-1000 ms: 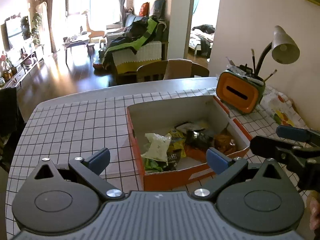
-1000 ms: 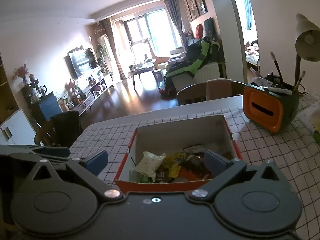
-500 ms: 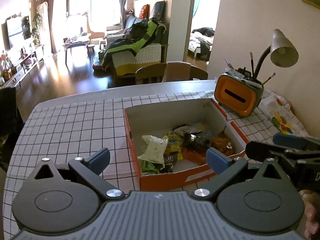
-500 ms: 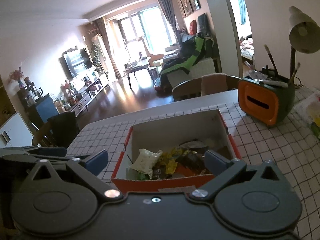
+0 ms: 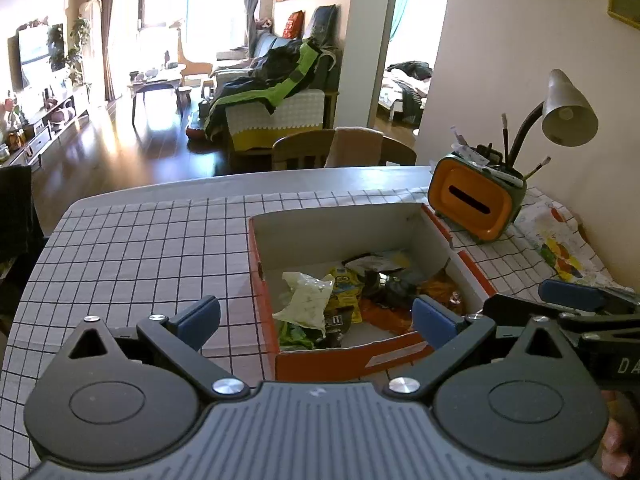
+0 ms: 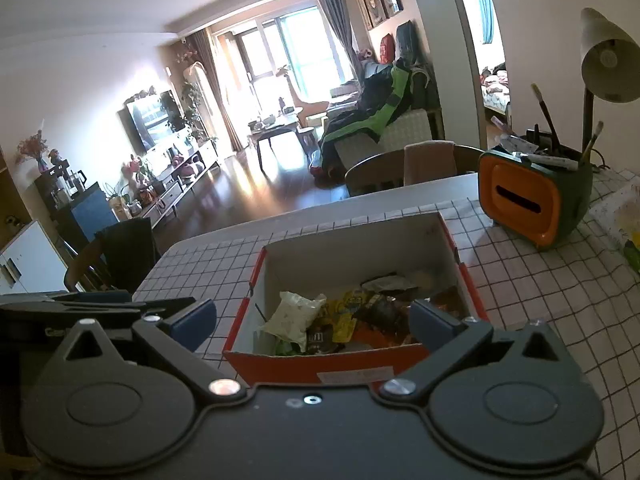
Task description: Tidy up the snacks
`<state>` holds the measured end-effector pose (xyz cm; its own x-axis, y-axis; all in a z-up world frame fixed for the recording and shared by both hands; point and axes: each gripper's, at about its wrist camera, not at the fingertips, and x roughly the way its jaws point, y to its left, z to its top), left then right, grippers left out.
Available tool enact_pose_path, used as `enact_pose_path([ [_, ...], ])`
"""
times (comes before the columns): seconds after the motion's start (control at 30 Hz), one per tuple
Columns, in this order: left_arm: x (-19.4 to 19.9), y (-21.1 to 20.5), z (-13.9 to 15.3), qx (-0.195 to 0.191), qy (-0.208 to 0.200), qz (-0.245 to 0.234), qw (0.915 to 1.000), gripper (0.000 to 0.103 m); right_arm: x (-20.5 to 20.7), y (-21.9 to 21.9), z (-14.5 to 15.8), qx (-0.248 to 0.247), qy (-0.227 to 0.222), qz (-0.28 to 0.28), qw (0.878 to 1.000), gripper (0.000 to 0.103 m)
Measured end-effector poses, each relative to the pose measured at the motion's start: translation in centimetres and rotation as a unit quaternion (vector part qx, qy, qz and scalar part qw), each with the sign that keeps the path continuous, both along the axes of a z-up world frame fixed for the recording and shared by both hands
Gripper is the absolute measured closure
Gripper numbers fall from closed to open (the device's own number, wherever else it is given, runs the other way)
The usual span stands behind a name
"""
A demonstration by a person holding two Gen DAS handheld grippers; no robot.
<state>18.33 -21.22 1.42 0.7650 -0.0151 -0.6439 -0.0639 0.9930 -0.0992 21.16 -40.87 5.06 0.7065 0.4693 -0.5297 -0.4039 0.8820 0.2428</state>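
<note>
Hovering just before the orange cardboard box (image 5: 352,360) of crinkled snack packets (image 5: 308,304), both the left gripper (image 5: 316,316) and right gripper (image 6: 312,320) are holding jaws spread, empty; snacks are lying boxed, so sorting either is finishing or awaiting rearrangement.

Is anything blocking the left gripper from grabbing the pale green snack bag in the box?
Only the orange box's near wall stands between the open left gripper and the pale green snack bag. The box has no lid, so reaching over looks possible.

Sunlit living room, glossy dark wood floor (image 5: 120,148), sofa (image 5: 276,116), wall television (image 6: 146,122), big windows (image 6: 308,48).
</note>
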Motion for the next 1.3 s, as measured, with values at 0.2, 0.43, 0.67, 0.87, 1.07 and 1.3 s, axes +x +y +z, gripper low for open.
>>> enact_pose_path([
  [0.2, 0.02, 0.04, -0.09, -0.002, 0.004, 0.000, 1.0000, 0.000, -0.08, 0.01, 0.13, -0.001, -0.002, 0.001, 1.000, 0.000],
  [0.43, -0.05, -0.21, -0.13, 0.001, 0.008, -0.002, 1.0000, 0.000, -0.09, -0.07, 0.04, 0.000, 0.002, 0.002, 1.000, 0.000],
  [0.67, -0.06, -0.30, -0.29, 0.001, 0.011, -0.001, 0.9999, 0.000, 0.00, -0.11, 0.00, 0.000, 0.004, 0.001, 1.000, 0.000],
  [0.87, -0.04, -0.39, -0.35, 0.002, 0.012, -0.003, 0.9999, 0.000, -0.09, -0.12, -0.20, 0.001, 0.008, 0.000, 1.000, 0.000],
  [1.07, -0.06, -0.34, -0.56, 0.001, 0.018, -0.006, 0.9998, 0.000, -0.24, -0.16, -0.32, 0.001, 0.009, 0.000, 1.000, 0.000],
  [1.3, -0.17, -0.29, -0.57, 0.003, 0.021, -0.007, 0.9997, 0.000, -0.13, -0.35, -0.29, 0.002, 0.014, -0.003, 1.000, 0.000],
])
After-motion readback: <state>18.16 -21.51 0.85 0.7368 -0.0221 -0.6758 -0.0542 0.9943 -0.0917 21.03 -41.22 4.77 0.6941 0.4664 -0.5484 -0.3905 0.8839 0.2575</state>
